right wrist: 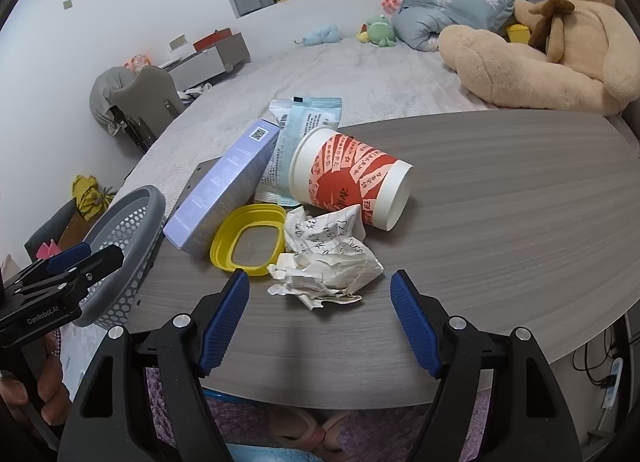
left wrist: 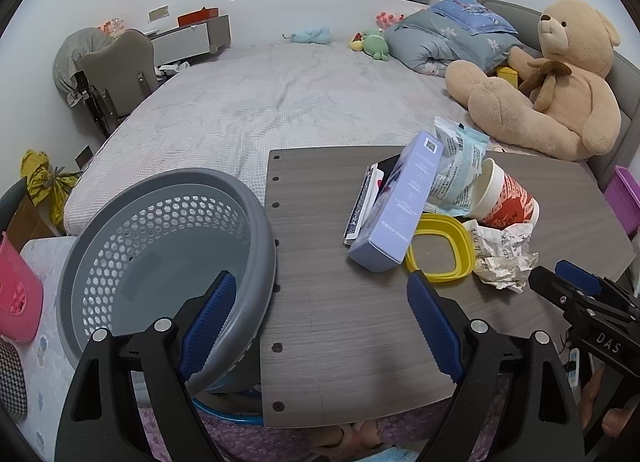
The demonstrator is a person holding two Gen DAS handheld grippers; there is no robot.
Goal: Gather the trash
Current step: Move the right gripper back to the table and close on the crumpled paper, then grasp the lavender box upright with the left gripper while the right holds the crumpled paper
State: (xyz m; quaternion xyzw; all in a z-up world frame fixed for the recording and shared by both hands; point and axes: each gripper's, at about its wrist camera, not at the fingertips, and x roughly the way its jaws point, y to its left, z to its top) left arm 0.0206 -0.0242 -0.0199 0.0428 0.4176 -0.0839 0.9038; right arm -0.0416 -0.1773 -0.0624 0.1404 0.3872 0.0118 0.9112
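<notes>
So there's a pile of trash sitting on the grey wood-grain desk (right wrist: pixel 500 197), which stands right against a big bed (left wrist: pixel 248 101). In the pile: a crumpled paper (right wrist: pixel 328 262) with handwriting on it nearest the camera, a yellow lid (right wrist: pixel 250 240) just beside it on the left, a red-and-white paper cup (right wrist: pixel 352 177) tipped on its side and touching the paper from behind, a long lavender box (right wrist: pixel 222 189) leaning over the lid's edge, and a pale blue wrapper (right wrist: pixel 300 141) propped behind the cup and box.

The right tongs (right wrist: pixel 320 320) are open fairly wide, nothing between the blue pads, hovering over the desk just short of the crumpled paper. The paper lines up with the gap but isn't touched.

The left tongs (left wrist: pixel 320 314) are spread wide too and hold nothing. One pad hangs over the rim of the grey perforated basket (left wrist: pixel 120 221), the other over the bare desk. The basket sits tilted at the desk's left edge, touching it, and looks empty inside.

A big teddy bear (left wrist: pixel 552 81) lounges on the bed beyond the desk.
</notes>
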